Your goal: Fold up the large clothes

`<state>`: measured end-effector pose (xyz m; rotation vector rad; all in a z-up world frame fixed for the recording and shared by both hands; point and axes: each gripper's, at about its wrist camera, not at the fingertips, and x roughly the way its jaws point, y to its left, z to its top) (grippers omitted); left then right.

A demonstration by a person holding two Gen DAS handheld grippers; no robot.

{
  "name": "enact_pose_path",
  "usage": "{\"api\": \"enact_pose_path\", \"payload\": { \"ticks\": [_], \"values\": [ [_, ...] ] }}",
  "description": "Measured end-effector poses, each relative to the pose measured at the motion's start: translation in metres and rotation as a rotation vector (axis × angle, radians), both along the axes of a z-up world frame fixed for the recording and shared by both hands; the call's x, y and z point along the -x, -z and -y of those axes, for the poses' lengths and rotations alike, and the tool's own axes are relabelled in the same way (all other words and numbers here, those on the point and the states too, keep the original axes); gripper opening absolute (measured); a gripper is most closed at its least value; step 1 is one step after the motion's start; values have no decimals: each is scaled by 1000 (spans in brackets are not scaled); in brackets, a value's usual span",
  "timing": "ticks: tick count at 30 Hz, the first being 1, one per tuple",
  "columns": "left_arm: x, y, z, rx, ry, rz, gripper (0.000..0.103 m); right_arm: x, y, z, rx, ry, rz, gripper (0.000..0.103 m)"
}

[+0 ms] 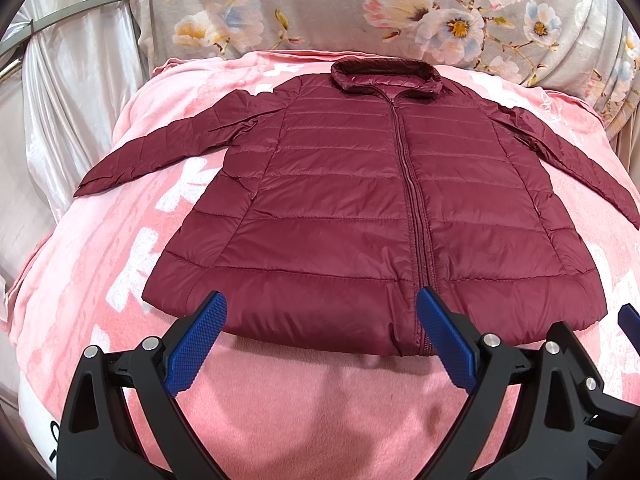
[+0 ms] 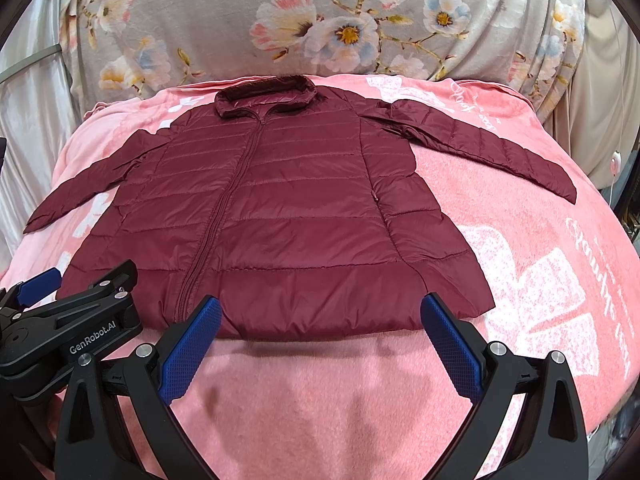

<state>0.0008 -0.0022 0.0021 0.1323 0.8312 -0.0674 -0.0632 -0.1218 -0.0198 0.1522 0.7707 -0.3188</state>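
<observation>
1. Pink blanket [image 1: 280, 392] covers the bed, with a floral cloth [image 1: 320, 4] hanging along the top of both views.
2. Nothing looks folded yet: the maroon jacket [image 1: 360, 208] lies flat and zipped at frame centre, sleeves spread toward the left and right edges.
3. Left gripper [image 1: 322, 334] and right gripper [image 2: 320, 338] hover at the hem, jaws spread wide, grasping nothing.
4. Bare blanket flanks the jacket on both sides, so there is room to swing the sleeves inward; the left sleeve tip [image 1: 86, 188] nears the blanket's edge.
</observation>
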Motion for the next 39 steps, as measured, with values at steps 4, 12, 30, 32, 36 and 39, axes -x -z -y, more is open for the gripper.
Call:
{"api": "enact_pose_path", "payload": {
  "ticks": [4,12,30,32,36,39],
  "values": [
    [0,-1,2,0,1,-2,93,0,0,0,0,-2,1,98],
    [-15,10,-18,32,-34,-30,95,-3,4,73,-61,131,35,98],
    [-76,14,-28,89,-87,-41,95,-31,42,413,-436,732,207,98],
    [-82,15,-27,96,-92,-40,95,-34,51,429,-465,774,211,98],
    [-92,18,-27,104,-101,-48,95,-43,63,452,-485,808,224,95],
    [-100,20,-27,110,-106,-59,95,-50,64,458,-446,817,230,85]
  ]
}}
